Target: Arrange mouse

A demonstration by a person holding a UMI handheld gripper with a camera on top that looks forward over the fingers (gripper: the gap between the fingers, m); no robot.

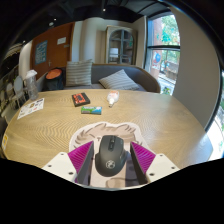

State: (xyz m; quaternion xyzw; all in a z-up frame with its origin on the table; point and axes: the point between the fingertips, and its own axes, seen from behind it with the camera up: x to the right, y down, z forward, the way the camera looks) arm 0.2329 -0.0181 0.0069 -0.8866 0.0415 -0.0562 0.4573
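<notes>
A black computer mouse point(111, 153) sits between my gripper's point(111, 162) two fingers, its front pointing away from me. The magenta pads point(85, 158) press on its left and right sides, so the gripper is shut on the mouse. Under and just ahead of the mouse lies a white mat with a pale pink pattern point(113, 131) on the round wooden table point(60, 125). I cannot tell whether the mouse rests on the mat or hangs just above it.
Beyond the mat on the table lie a dark flat object point(81, 99), a small teal item point(91, 110) and a small white object point(113, 97). Papers point(30, 108) lie at the table's left edge. A sofa with cushions point(110, 78) stands behind.
</notes>
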